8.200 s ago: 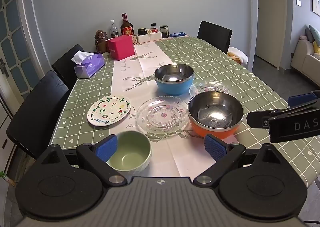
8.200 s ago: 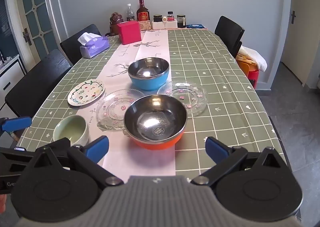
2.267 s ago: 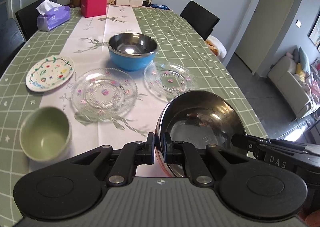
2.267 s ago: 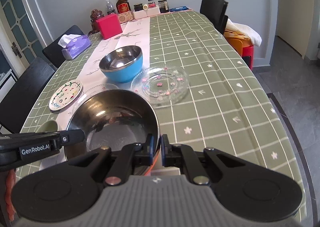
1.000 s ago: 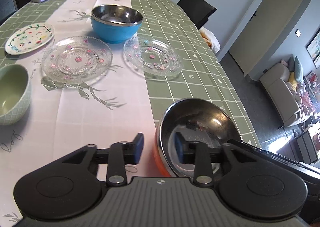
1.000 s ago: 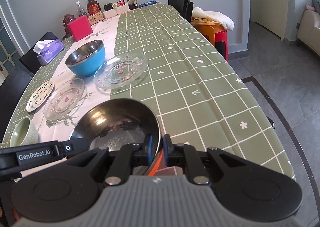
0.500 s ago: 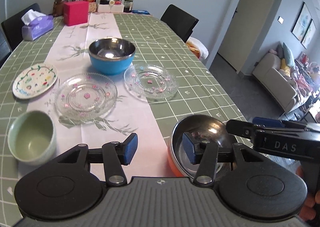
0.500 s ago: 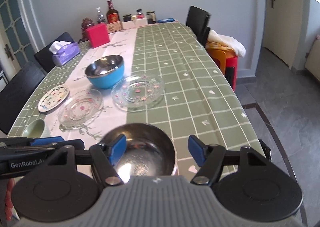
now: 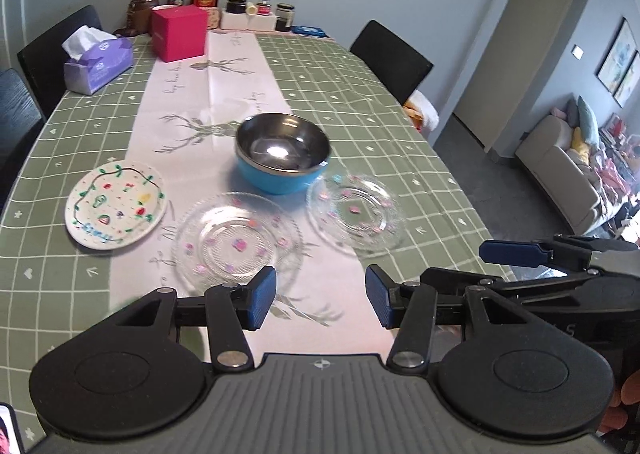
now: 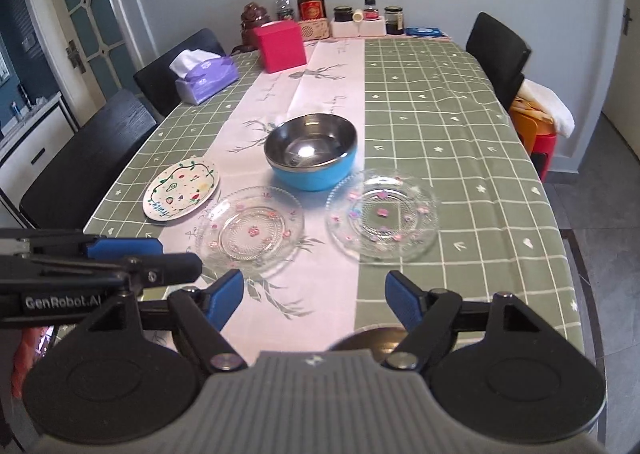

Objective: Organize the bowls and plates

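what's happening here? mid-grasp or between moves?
Between moves. A person holds both grippers above the near end of the table; the left gripper and right gripper have just been opening and nothing is between their pads. A dark bowl rim peeks out just below the right gripper, apparently the bowl just let go. Ahead, untouched: blue bowl, two glass plates, painted plate.
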Available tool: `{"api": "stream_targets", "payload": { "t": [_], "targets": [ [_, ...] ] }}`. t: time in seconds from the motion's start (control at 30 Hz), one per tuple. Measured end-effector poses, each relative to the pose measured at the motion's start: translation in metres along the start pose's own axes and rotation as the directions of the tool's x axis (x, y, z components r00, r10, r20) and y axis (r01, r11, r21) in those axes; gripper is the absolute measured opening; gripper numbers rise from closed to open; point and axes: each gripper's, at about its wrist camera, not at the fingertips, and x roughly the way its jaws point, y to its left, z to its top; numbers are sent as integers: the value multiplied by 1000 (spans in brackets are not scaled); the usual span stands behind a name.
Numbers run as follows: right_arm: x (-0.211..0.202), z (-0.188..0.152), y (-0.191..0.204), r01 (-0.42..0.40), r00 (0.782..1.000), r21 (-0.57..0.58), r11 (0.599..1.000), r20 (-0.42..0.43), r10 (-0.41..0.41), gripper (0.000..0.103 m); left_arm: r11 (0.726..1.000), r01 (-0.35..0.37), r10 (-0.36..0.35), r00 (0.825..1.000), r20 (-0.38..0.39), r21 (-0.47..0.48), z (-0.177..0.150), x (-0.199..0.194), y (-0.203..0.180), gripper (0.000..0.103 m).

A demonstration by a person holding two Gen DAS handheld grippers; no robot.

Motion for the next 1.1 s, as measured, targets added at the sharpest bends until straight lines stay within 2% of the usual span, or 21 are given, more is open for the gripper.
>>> {"api": "stream_targets", "payload": {
  "t": [0.23, 0.3, 0.43, 0.5, 0.6, 0.67, 0.7, 0.83, 0.9, 1.1],
  "targets": [
    [53, 32, 8, 47, 997, -35, 998, -62, -49, 74, 995, -11, 0, 994, -105, -98, 23, 34, 40, 60],
    [69, 43, 5, 60, 994, -18, 998, -86, -61, 68, 993, -23, 11, 995, -101, -114, 31, 42, 51, 60],
    [95, 66, 2, 101, 992, -11, 995, -80, -101, 68, 981, -17, -3, 995, -101, -195, 54, 64, 71, 58],
    [106, 80, -2, 108, 991, 22, 994, -78, -106, 64, 976, -15, -4, 996, -88, -219, 66, 73, 76, 57],
    [123, 98, -11, 95, 992, 75, 993, -87, -89, 59, 975, -31, 17, 998, -65, -221, 82, 88, 77, 56],
    [136, 107, -17, 94, 991, 109, 990, -104, -83, 56, 976, -28, 17, 998, -55, -218, 91, 100, 77, 51],
    [143, 111, -20, 91, 991, 128, 988, -111, -77, 51, 976, -33, 22, 999, -50, -215, 95, 106, 77, 49],
    [172, 120, -35, 95, 985, 203, 975, -159, -63, 43, 968, -39, 25, 998, -61, -248, 105, 132, 80, 41],
    [184, 122, -41, 98, 981, 225, 969, -186, -56, 33, 967, -43, 25, 997, -72, -252, 109, 145, 80, 39],
    [210, 129, -56, 82, 974, 284, 955, -228, -16, 30, 964, -62, 36, 994, -104, -259, 117, 177, 82, 37]
  ]
}}
